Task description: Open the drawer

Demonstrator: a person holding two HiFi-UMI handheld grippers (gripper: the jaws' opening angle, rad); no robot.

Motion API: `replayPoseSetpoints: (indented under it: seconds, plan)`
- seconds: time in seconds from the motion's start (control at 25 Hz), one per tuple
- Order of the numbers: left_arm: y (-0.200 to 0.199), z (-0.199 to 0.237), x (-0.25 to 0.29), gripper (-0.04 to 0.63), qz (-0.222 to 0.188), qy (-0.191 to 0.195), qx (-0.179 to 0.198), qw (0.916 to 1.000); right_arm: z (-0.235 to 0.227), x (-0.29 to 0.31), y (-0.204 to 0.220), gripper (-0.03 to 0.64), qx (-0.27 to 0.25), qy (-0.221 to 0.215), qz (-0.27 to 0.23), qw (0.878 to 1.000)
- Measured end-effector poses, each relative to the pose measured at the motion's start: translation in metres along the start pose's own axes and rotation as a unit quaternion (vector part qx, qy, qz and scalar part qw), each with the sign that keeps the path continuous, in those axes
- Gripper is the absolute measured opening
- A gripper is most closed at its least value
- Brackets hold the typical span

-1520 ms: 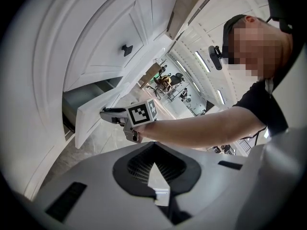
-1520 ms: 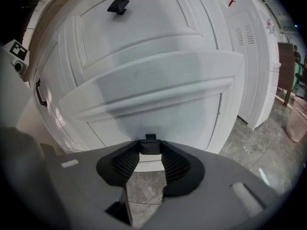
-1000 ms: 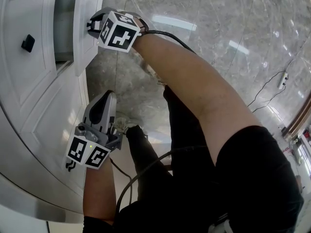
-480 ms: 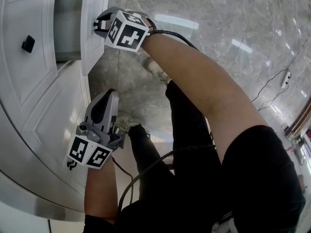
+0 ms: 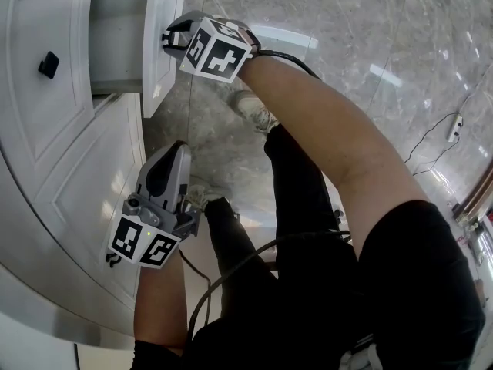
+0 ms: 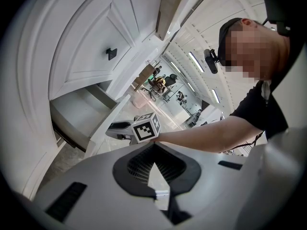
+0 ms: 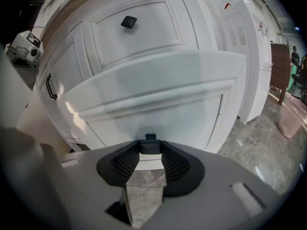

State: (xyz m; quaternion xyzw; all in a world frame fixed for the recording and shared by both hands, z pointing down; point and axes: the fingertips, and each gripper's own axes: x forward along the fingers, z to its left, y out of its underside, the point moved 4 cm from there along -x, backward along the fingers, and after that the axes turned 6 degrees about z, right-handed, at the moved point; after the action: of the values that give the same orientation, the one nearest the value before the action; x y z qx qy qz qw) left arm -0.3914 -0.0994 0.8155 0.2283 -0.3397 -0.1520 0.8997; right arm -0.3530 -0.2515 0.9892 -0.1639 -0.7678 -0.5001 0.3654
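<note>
The white drawer (image 5: 164,41) stands pulled partway out of the white cabinet (image 5: 69,199), its grey inside showing. My right gripper (image 5: 169,40) is shut on the drawer's small dark knob (image 7: 150,146), which sits pinched between the tips against the drawer front (image 7: 158,90). My left gripper (image 5: 176,149) hangs lower, beside the cabinet's curved panel, shut with nothing in it. In the left gripper view the left gripper (image 6: 154,147) looks at the open drawer (image 6: 81,114). A second drawer with a black knob (image 5: 48,64) stays closed.
Grey marble floor (image 5: 347,29) lies to the right, with a black cable (image 5: 431,141) across it. The person's legs and a shoe (image 5: 254,112) are below the drawer. A cabinet door with a bar handle (image 7: 51,86) and a pink basket (image 7: 291,119) show in the right gripper view.
The drawer has slid further out of the cabinet. My right gripper has moved with it, away from the cabinet, still holding the knob. The left gripper has barely moved.
</note>
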Motion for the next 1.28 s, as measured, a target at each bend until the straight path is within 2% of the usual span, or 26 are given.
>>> replayPoseSetpoints:
  seconds: [0.76, 1.28]
  plan:
    - [0.013, -0.02, 0.003, 0.0, -0.006, 0.006, 0.012, 0.9999, -0.001, -0.033, 0.04, 0.138, 0.003, 0.008, -0.006, 1.0]
    - [0.005, -0.021, 0.0, 0.0, -0.014, 0.008, 0.012, 0.9998, -0.004, -0.054, 0.062, 0.138, 0.004, 0.006, -0.005, 1.0]
